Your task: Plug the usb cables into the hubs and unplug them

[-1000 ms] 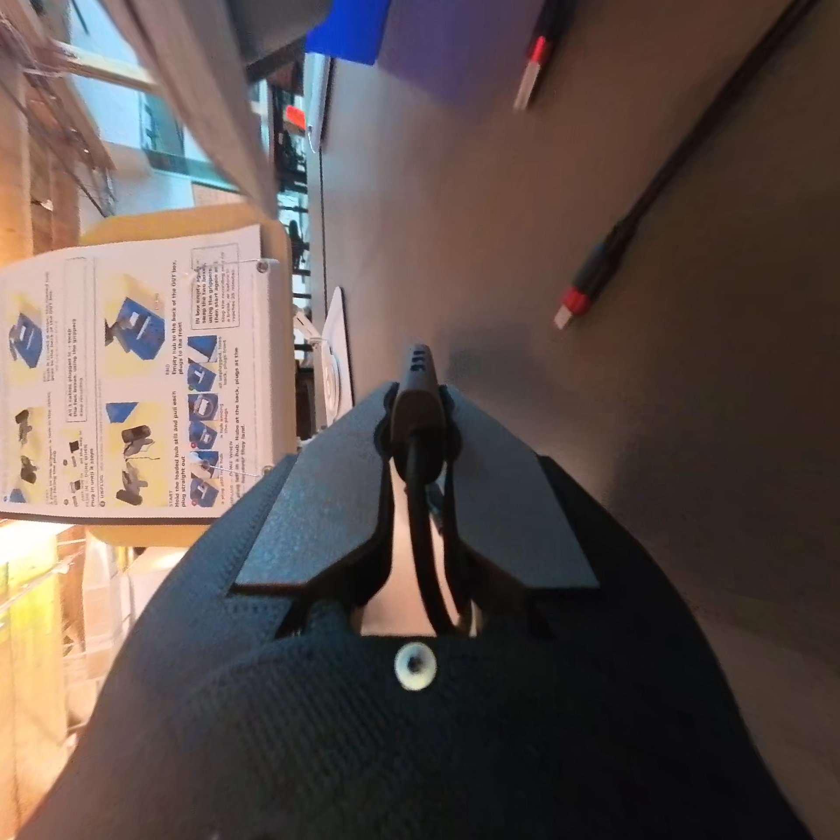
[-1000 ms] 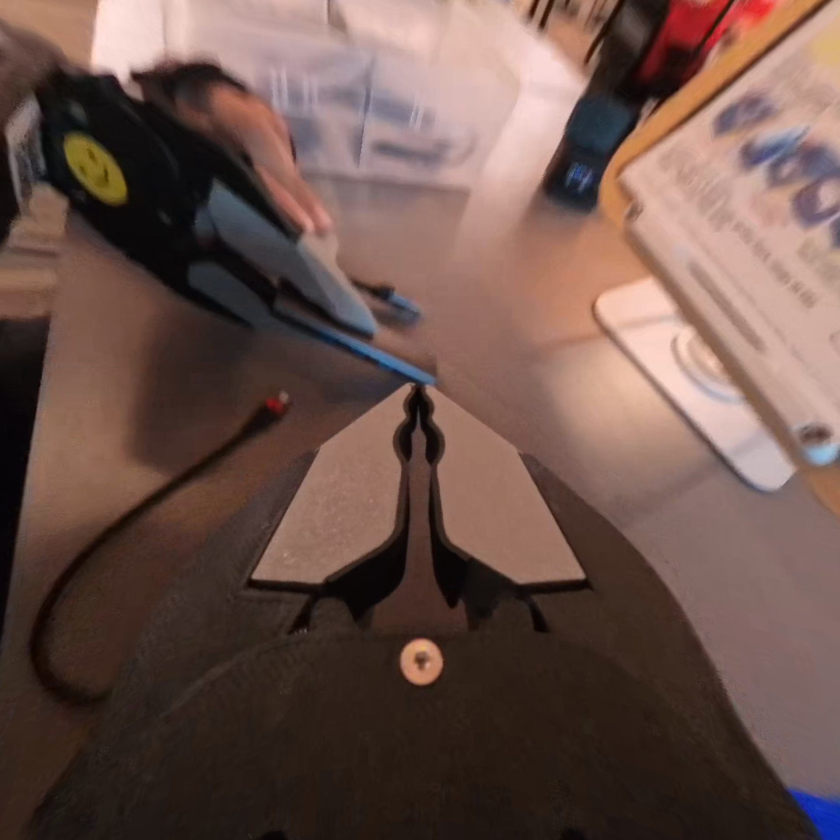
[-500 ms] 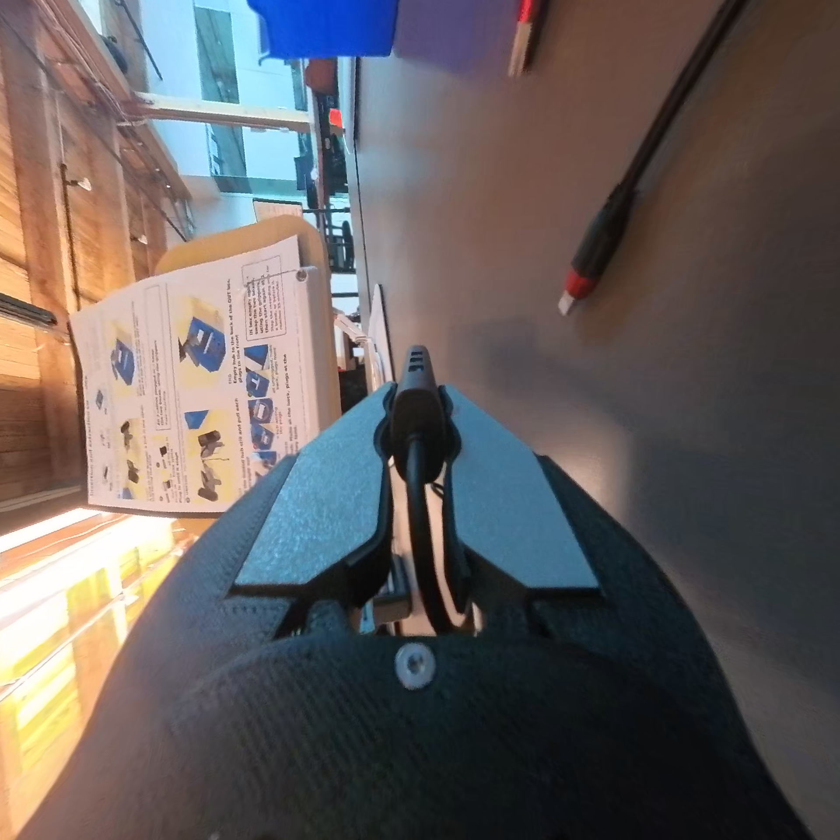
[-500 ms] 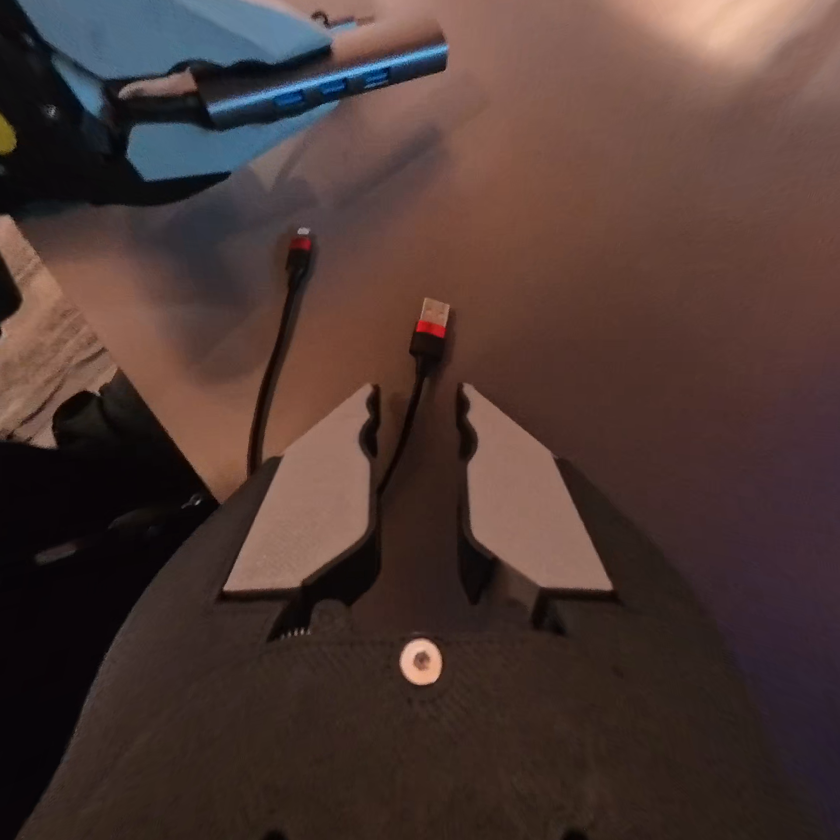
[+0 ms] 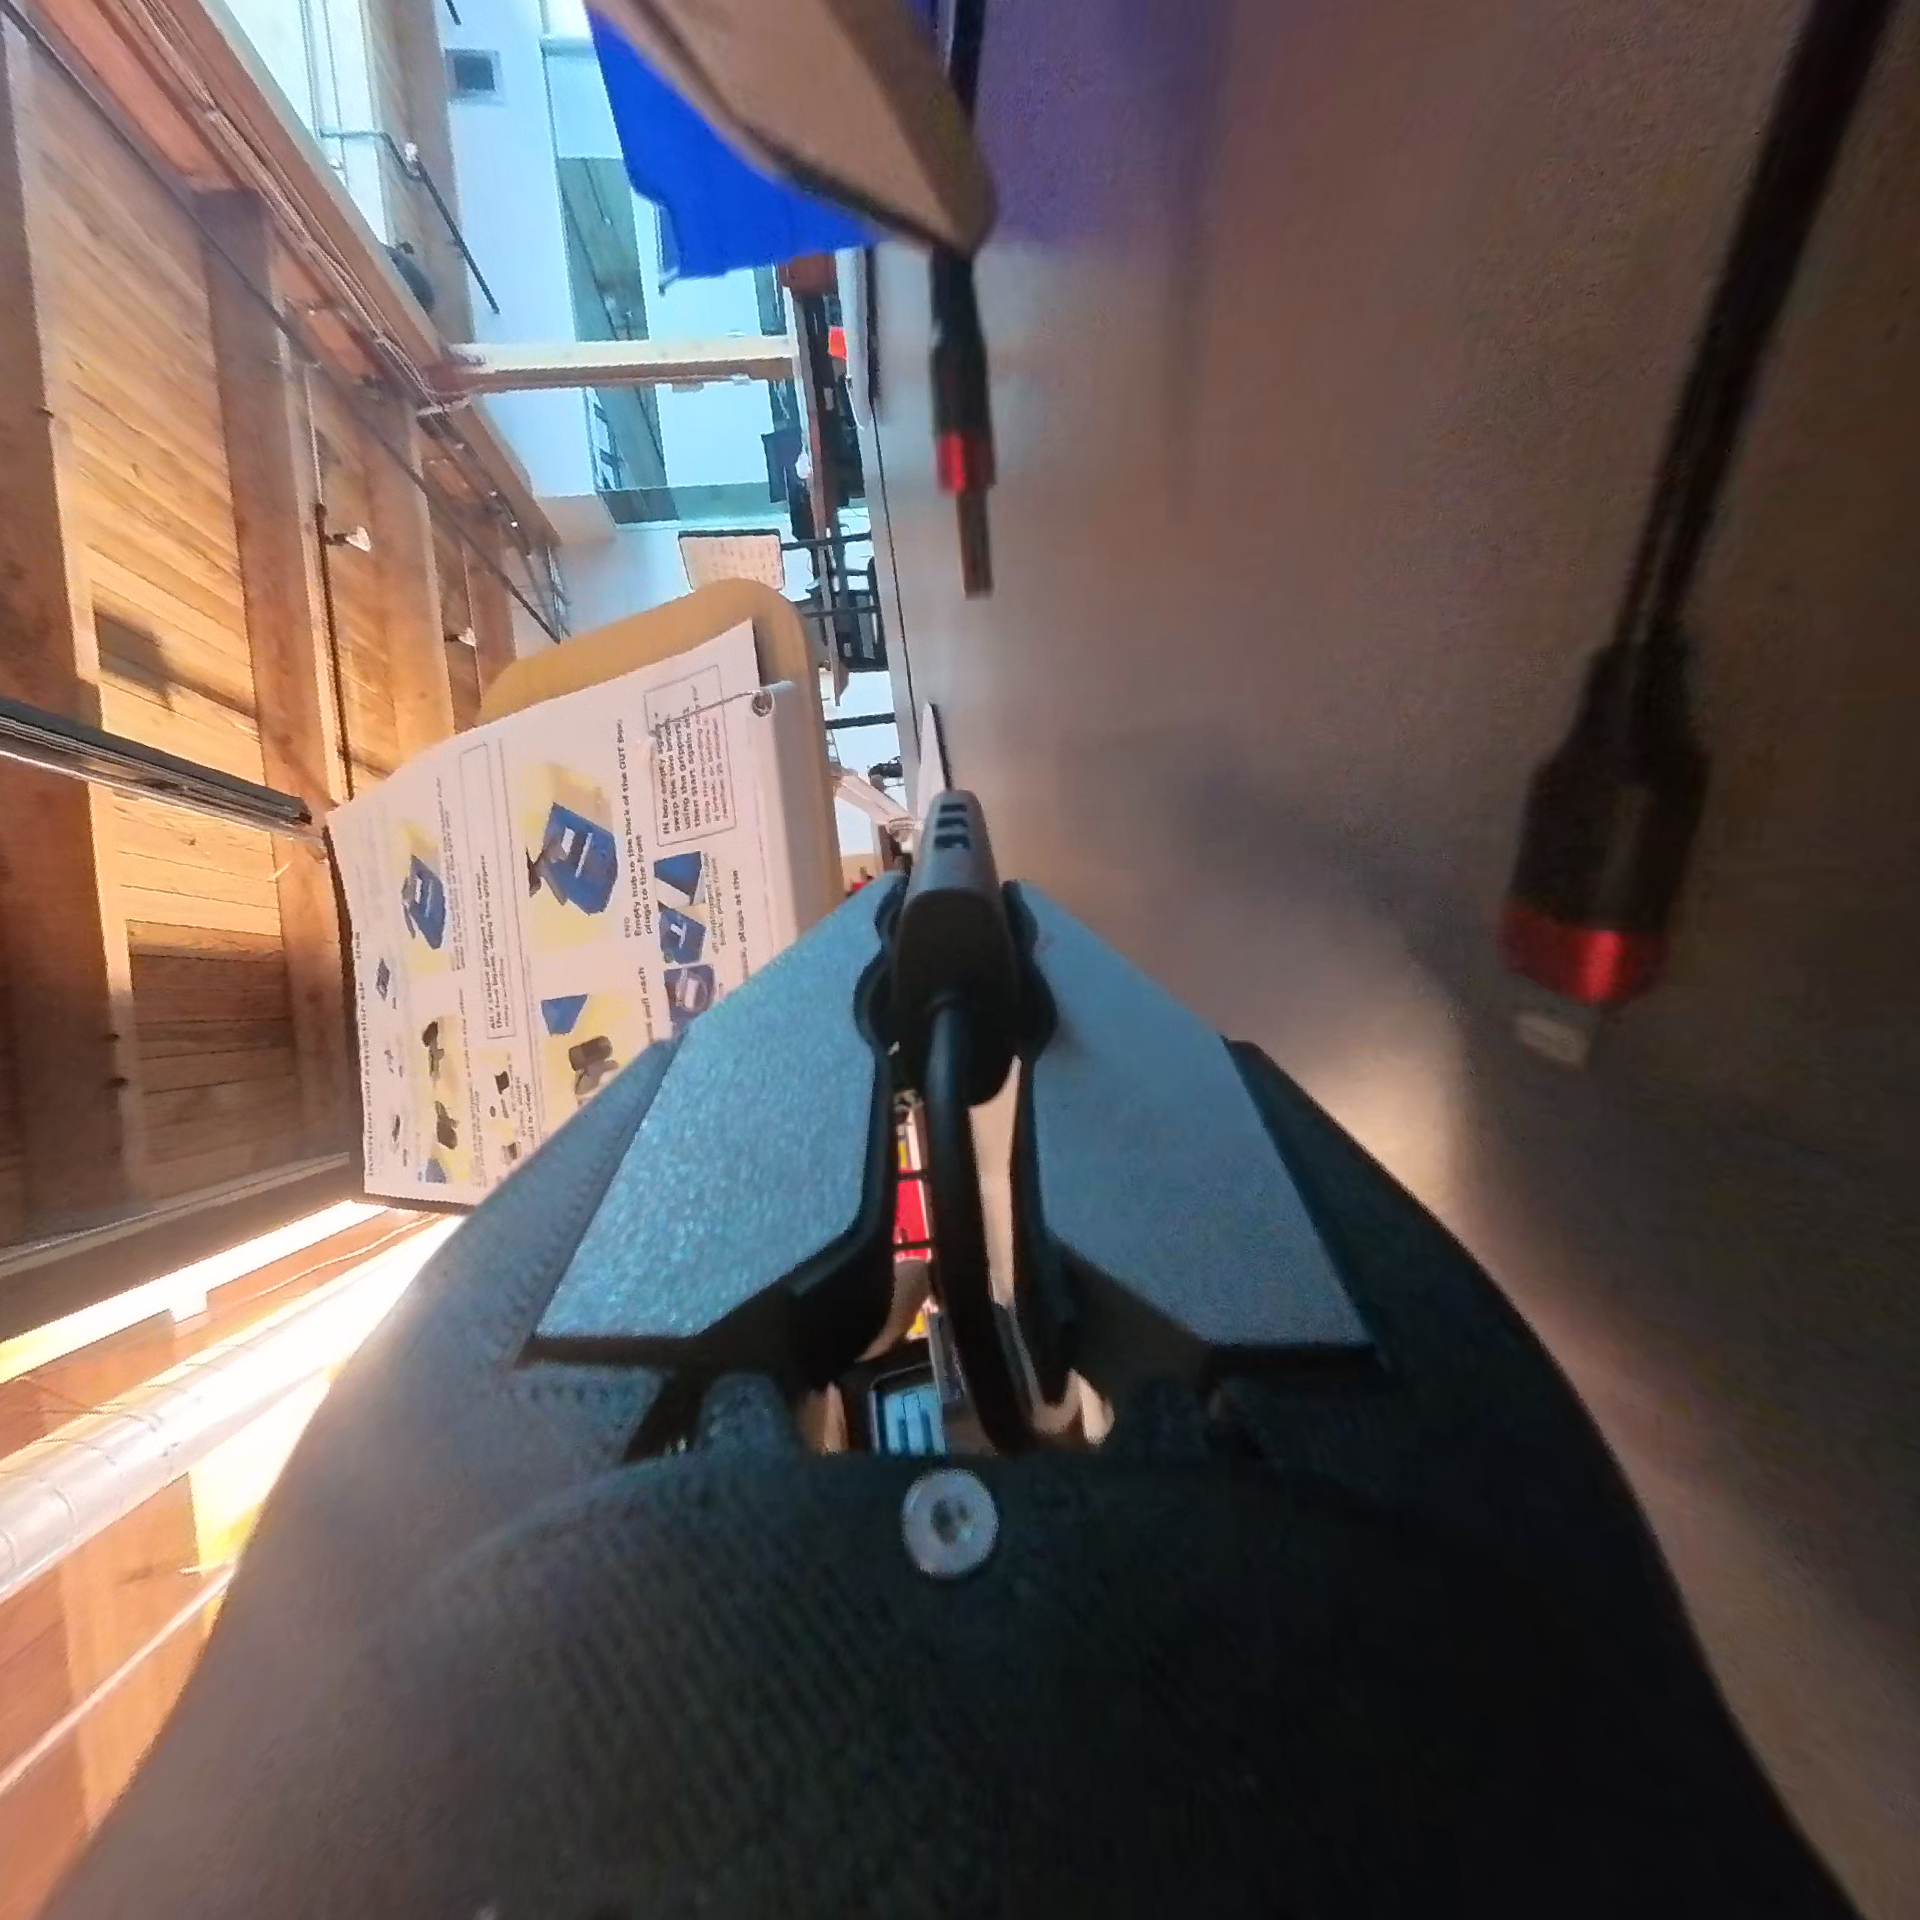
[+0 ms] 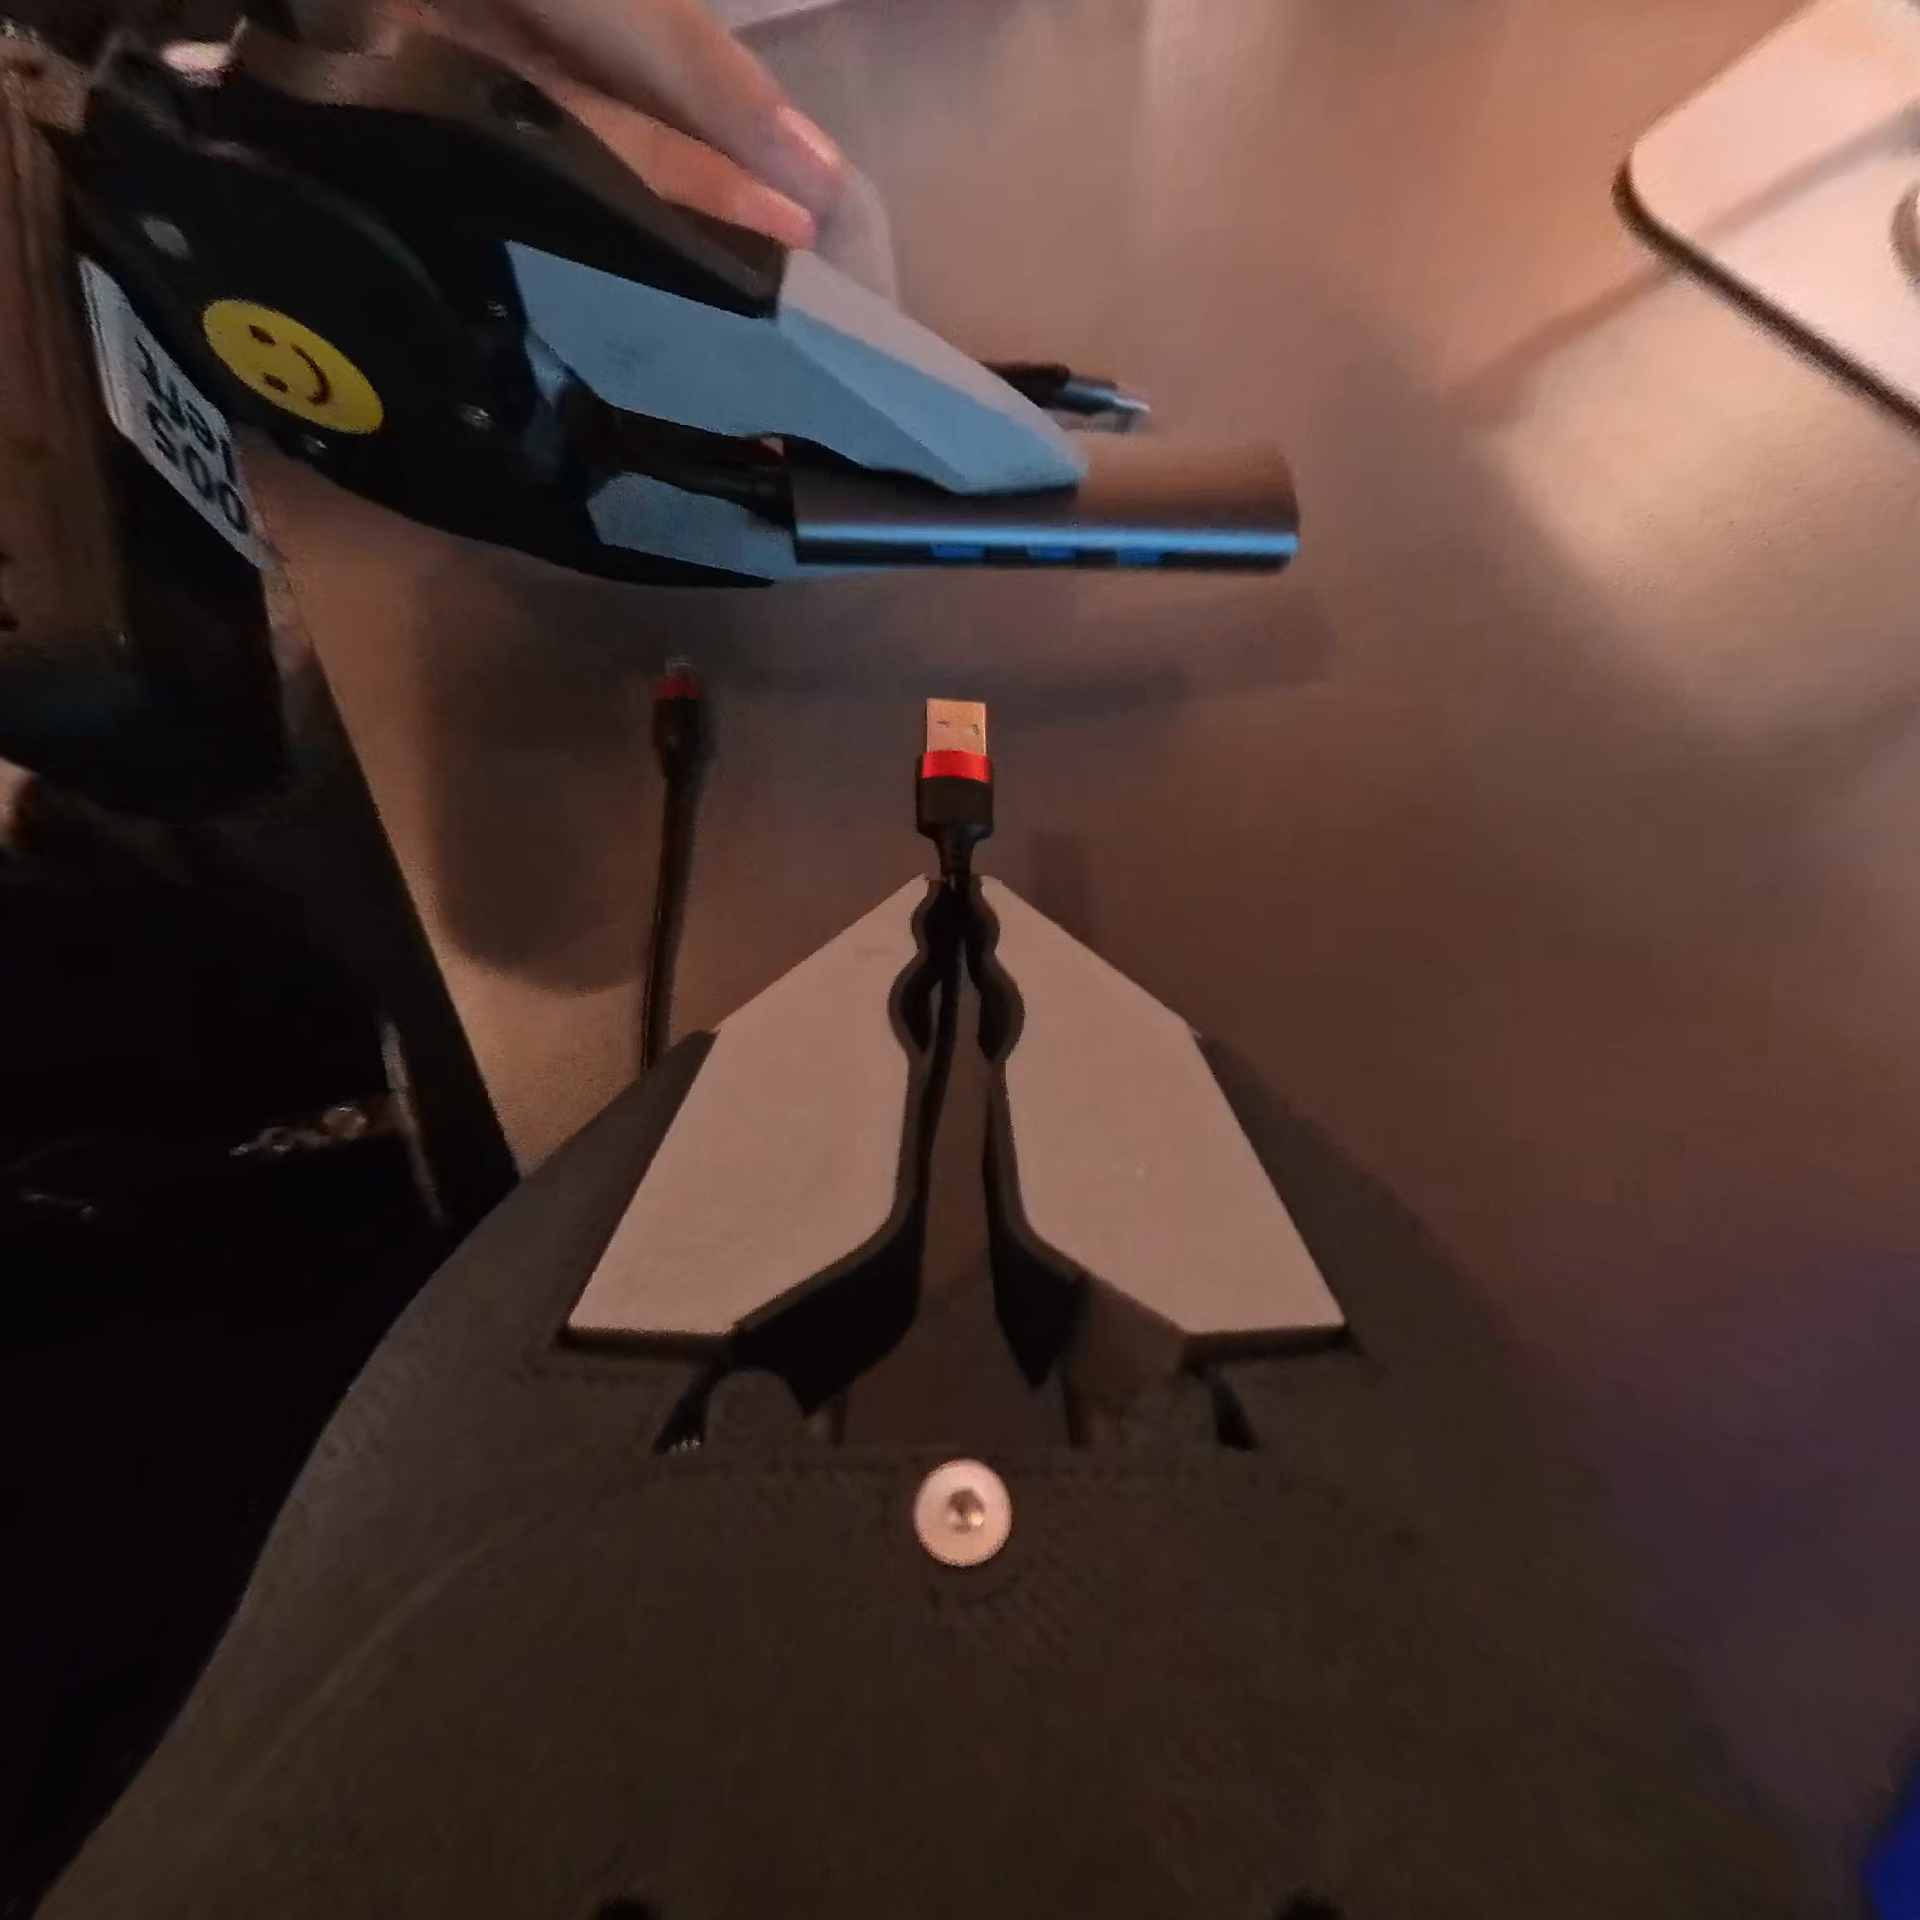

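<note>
My left gripper (image 5: pixel 951 904) is shut on a dark grey USB hub (image 5: pixel 948 842), seen end-on, with the hub's own black cable running back between the fingers. In the right wrist view the hub (image 6: pixel 1164 499) is held above the table with its blue ports facing my right gripper (image 6: pixel 956 883). My right gripper is shut on a black USB cable just behind its red-collared plug (image 6: pixel 956 764). The plug points at the hub's ports, a short gap away. A second red-collared cable (image 6: pixel 675 717) lies on the table; it also shows in the left wrist view (image 5: pixel 1590 883).
The brown table (image 6: pixel 1455 935) carries a white flat base (image 6: pixel 1787 208) at the far right. A printed instruction sheet on a wooden board (image 5: pixel 561 935) stands beyond the hub. A blue bin (image 5: pixel 727 187) sits farther off. A person's hand (image 6: pixel 727 135) holds the left gripper. My right fingertips sit around 9 cm from my left ones.
My right gripper, open around the cable half a second ago, has shut on it and raised the plug toward the hub. The left gripper still holds the hub, now level in front.
</note>
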Available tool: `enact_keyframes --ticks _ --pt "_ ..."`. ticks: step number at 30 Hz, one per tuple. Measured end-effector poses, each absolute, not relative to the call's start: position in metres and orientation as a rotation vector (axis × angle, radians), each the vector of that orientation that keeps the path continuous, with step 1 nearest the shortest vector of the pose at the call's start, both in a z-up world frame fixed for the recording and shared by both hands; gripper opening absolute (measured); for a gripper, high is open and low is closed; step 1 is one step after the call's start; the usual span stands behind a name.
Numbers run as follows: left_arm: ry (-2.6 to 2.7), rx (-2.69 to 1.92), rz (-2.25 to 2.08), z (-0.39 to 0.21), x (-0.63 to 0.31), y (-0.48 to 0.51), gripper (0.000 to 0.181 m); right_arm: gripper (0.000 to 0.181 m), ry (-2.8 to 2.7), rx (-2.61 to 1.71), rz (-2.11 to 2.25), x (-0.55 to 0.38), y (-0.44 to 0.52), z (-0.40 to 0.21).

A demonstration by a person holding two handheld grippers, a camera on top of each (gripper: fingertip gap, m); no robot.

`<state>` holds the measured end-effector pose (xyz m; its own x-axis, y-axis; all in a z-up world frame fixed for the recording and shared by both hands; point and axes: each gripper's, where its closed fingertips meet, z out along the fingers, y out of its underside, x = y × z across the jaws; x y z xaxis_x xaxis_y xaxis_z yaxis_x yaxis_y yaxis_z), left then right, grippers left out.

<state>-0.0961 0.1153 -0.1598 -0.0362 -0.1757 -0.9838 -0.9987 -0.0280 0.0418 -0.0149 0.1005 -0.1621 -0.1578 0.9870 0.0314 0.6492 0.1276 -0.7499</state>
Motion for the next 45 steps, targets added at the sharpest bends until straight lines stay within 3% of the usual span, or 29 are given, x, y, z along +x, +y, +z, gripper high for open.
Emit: enact_keyframes --ticks 19,45 --pt "1.38 -1.317 1.207 -0.163 -0.096 0.118 0.015 0.0 -1.929 -1.405 0.717 -0.051 0.1 -0.16" --pt "1.457 -1.414 1.164 -0.175 -0.103 0.111 0.013 0.0 -1.912 -1.418 0.978 -0.061 0.091 -0.174"
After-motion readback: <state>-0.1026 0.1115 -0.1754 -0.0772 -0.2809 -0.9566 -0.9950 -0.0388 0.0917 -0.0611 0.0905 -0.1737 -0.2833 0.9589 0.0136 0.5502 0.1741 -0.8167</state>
